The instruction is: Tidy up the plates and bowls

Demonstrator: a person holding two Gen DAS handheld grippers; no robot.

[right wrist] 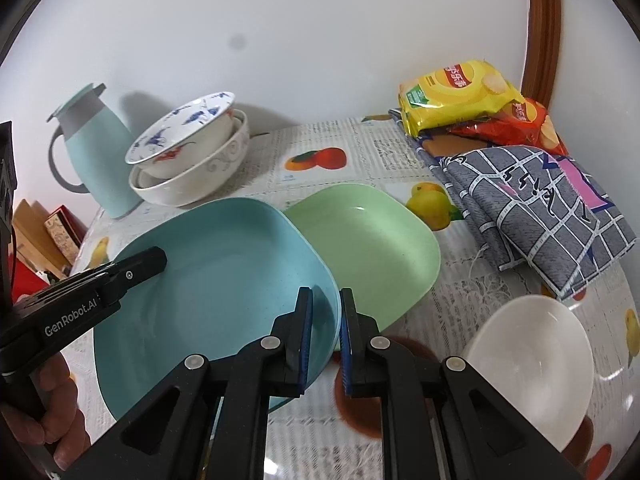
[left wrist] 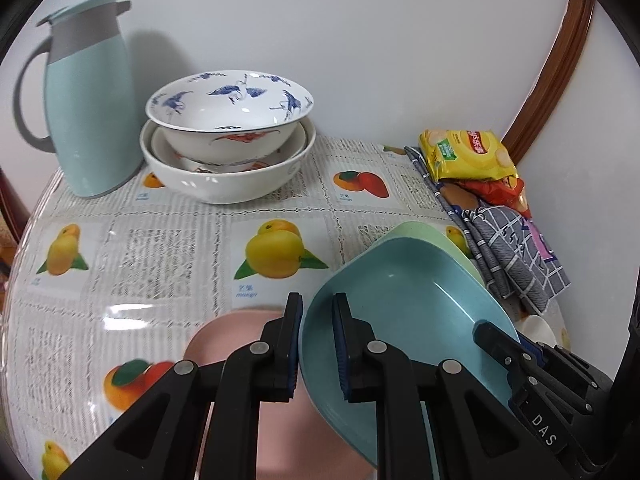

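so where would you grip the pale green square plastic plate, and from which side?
Take the green plate by its raised rim at the near-right edge, one jaw inside and one under the lip, coming from the side of the white bowl. Its left side is overlapped by the blue plate, which both grippers already hold, and the folded cloth crowds the far right.

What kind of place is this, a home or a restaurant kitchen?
Most likely a home dining table. It has a fruit-print tablecloth under clear plastic, stacked porcelain bowls beside a thermos jug, and snack bags on a folded cloth against a plain wall.
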